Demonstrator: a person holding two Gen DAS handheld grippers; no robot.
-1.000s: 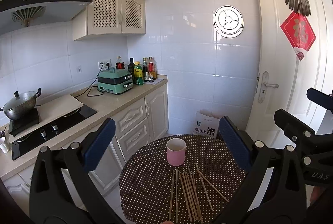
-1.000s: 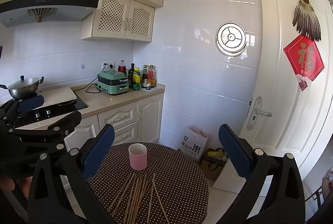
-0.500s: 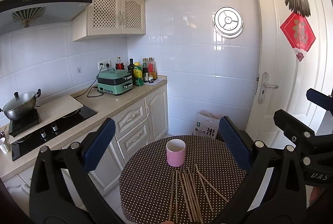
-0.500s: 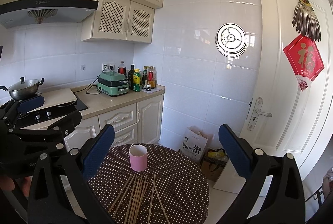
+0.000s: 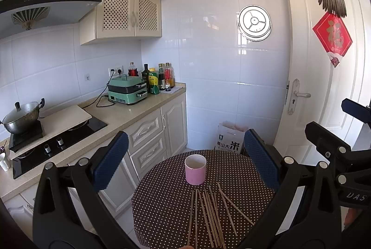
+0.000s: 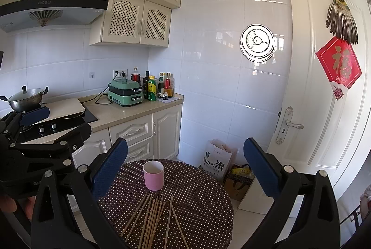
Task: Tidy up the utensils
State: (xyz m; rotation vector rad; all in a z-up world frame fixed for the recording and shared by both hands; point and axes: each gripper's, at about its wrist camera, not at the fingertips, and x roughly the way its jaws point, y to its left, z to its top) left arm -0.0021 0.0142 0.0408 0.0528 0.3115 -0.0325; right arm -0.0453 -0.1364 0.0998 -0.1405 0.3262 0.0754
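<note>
Left gripper (image 5: 183, 165): jaws spread, empty, held above the round dotted surface (image 5: 162, 202). Pink cup (image 5: 195, 169) stands upright ahead; chopsticks (image 5: 208, 214) lie loose just nearer than the cup, long axes running roughly away from the jaws, toward the cup. Right gripper (image 6: 185, 170): jaws spread, empty. Chopsticks sit slightly left of its centreline; neither gripper looks clearly nearer.

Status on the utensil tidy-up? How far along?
Done: nothing visible; the pink cup looks empty. In hand: nothing; the left gripper and right gripper are both open above the dotted table. Left: all the chopsticks lie loose on it, apart from the cup.
</note>
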